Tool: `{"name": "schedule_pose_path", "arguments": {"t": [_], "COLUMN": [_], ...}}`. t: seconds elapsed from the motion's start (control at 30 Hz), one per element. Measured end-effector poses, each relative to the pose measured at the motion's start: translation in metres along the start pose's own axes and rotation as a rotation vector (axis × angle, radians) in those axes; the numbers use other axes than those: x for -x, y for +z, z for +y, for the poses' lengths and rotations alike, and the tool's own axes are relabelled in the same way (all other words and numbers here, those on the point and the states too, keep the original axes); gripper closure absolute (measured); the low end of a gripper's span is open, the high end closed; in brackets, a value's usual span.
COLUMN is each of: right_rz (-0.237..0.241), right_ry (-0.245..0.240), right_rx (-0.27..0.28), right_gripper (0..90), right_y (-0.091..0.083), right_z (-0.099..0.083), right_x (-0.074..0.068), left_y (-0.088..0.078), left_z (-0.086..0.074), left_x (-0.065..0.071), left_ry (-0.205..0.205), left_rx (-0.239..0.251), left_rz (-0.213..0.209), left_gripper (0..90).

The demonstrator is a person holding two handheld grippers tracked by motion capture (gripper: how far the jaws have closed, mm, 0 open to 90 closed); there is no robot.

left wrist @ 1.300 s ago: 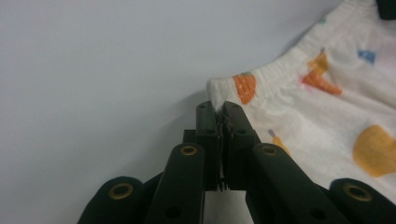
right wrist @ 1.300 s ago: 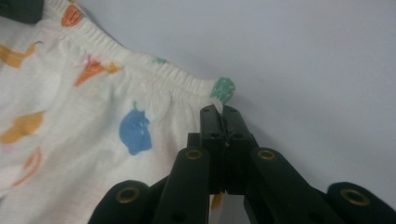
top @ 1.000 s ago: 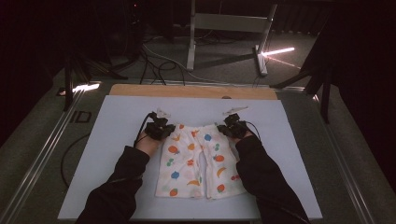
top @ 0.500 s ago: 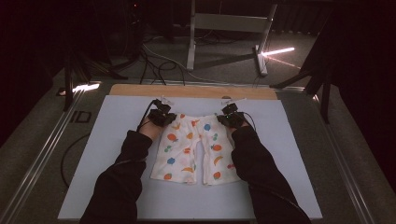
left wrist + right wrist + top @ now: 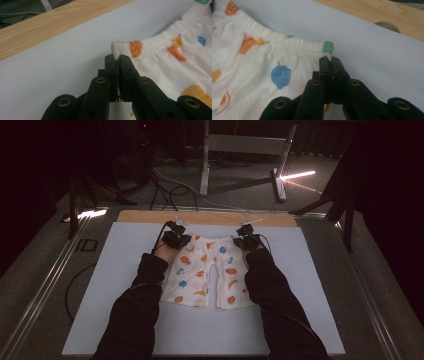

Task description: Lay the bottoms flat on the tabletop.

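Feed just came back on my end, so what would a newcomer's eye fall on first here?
The white fruit-print shorts spread flat in the middle of the pale mat, bright against the dark room. Next, the left gripper and right gripper, each shut on a waistband corner at the shorts' far end. Behind them a wooden strip edges the mat.

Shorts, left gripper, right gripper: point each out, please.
shorts [image 5: 206, 270], high view, on the fruit-printed front of one leg.
left gripper [image 5: 117, 58], left gripper view, at its tips, shut on the waistband corner.
right gripper [image 5: 330, 60], right gripper view, at its tips, shut on the other waistband corner.
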State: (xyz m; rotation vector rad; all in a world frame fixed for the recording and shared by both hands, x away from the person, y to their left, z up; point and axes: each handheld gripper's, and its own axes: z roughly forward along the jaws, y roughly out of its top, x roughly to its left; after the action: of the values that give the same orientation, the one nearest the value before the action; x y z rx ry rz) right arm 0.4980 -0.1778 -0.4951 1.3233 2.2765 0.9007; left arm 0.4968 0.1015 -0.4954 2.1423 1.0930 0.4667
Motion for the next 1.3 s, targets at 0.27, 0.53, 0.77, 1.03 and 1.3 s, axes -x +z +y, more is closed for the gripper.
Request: {"name": "schedule_pose_path", "arguments": {"t": [0.27, 0.53, 0.77, 1.03, 1.3], "right_rz": [0.035, 0.135, 0.201, 0.232, 0.25], "right_ry": [0.024, 0.001, -0.063, -0.087, -0.101], "right_rx": [0.012, 0.004, 0.009, 0.046, 0.086], "right_gripper": [39.2, 13.4, 10.7, 11.1, 12.6], "right_y": [0.0, -0.012, -0.024, -0.042, -0.059], "right_z": [-0.002, 0.002, 0.001, -0.002, -0.01], "right_x": [0.004, 0.003, -0.007, -0.015, -0.022], "left_y": [0.002, -0.02, -0.044, -0.07, -0.096], "left_z": [0.003, 0.005, -0.001, -0.013, -0.025], "left_x": [0.003, 0.004, 0.006, 0.01, 0.011], "left_ry": [-0.043, -0.055, -0.042, -0.002, 0.008], "left_rx": [-0.037, 0.044, 0.067, 0.101, 0.132], "left_rz": [-0.042, -0.135, -0.194, -0.224, -0.226], "left_gripper": [38.7, 2.8, 0.1, 0.0, 0.0]}}
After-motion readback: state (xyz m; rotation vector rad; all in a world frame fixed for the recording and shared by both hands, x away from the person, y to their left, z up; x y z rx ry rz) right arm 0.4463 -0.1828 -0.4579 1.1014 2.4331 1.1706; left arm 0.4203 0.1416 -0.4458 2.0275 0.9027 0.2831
